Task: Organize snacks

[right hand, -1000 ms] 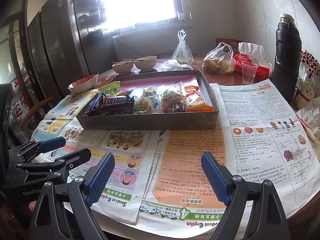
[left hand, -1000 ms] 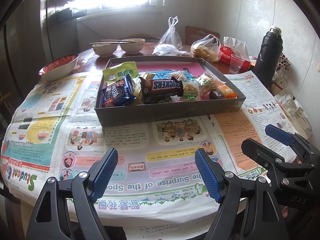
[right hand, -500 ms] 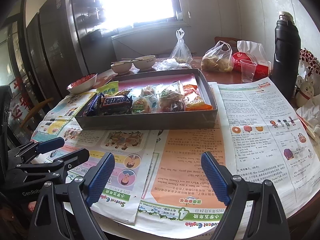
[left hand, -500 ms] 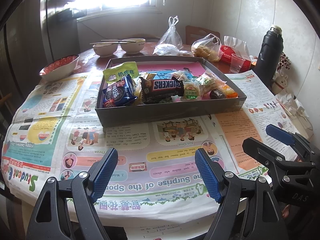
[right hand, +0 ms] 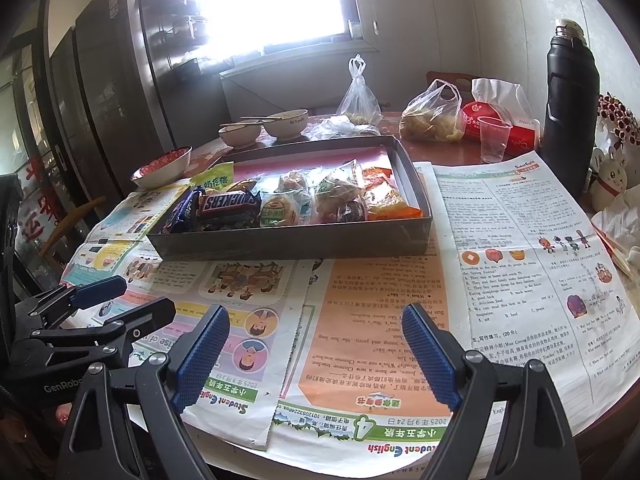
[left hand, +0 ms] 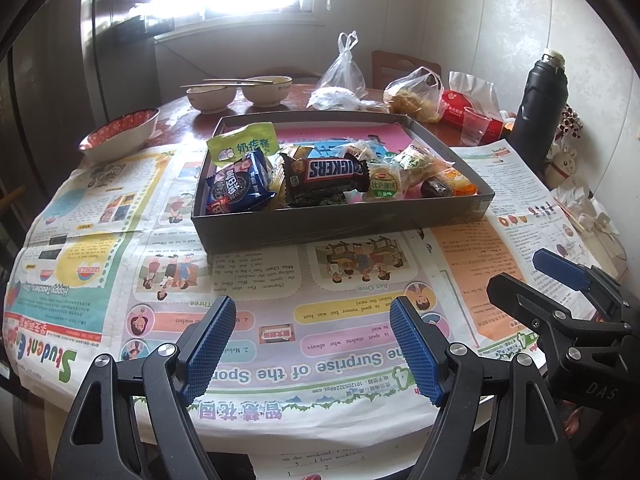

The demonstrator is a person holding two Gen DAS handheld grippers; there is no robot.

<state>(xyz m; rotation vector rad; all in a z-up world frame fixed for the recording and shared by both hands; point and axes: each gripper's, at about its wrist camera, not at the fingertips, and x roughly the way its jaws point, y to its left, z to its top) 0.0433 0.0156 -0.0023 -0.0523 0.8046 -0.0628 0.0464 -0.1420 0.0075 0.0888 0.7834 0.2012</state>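
A dark grey box [left hand: 340, 226] [right hand: 296, 245] stands on the newspaper-covered table and holds several snacks: a Snickers bar [left hand: 334, 170] [right hand: 229, 203], a blue cookie pack [left hand: 238, 188], a green pouch [left hand: 244, 146], a round green-labelled cake [left hand: 384, 186] and an orange pack [right hand: 386, 196]. My left gripper [left hand: 308, 344] is open and empty over the near table edge, well short of the box. My right gripper [right hand: 316, 350] is open and empty, also near the front edge. Each gripper shows in the other's view, the right one [left hand: 560, 280] and the left one [right hand: 100, 300].
Behind the box are two bowls with chopsticks [left hand: 240, 92], a red-patterned bowl [left hand: 120, 134], tied plastic bags [left hand: 412, 94], a red tissue pack [right hand: 500, 132], a clear cup [right hand: 492, 140] and a tall black flask [right hand: 568, 108]. Newspaper sheets [right hand: 520, 280] cover the round table.
Both views have shifted very slightly; the grippers stay open and empty and nothing on the table has moved.
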